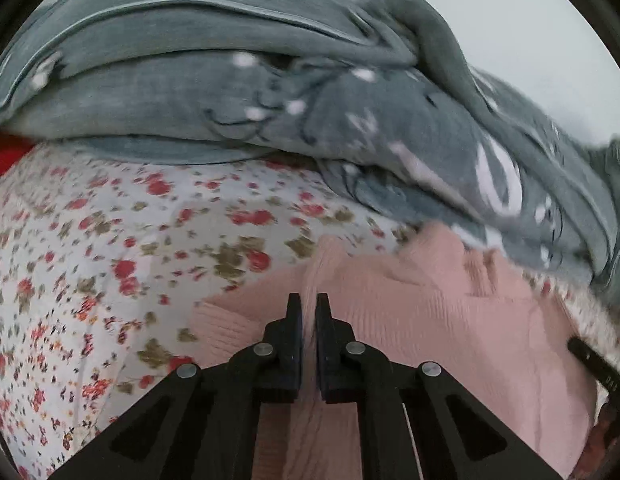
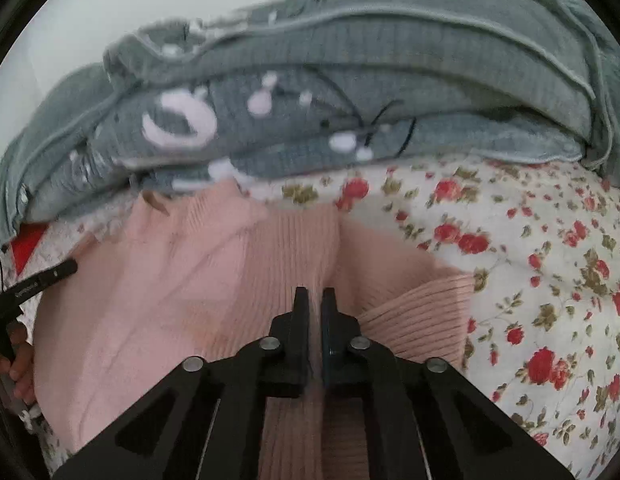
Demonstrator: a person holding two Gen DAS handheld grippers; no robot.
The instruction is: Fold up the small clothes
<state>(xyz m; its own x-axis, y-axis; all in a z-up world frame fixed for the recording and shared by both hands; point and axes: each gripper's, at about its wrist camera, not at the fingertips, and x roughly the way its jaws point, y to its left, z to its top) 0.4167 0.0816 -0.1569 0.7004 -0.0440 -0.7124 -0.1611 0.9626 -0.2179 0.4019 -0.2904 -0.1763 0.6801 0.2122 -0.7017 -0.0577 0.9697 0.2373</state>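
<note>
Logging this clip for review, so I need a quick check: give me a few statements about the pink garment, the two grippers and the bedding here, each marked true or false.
1. The left gripper is shut on a fold of the pink knit garment. True.
2. The right gripper is wide open above the garment. False: its fingers are closed with pink fabric pinched between them.
3. The garment lies on a floral sheet. True.
4. The grey blanket is spread flat under the pink garment. False: it is bunched in a heap behind the garment.
5. The floral sheet is printed with blue stripes. False: it shows red flowers on white.
</note>
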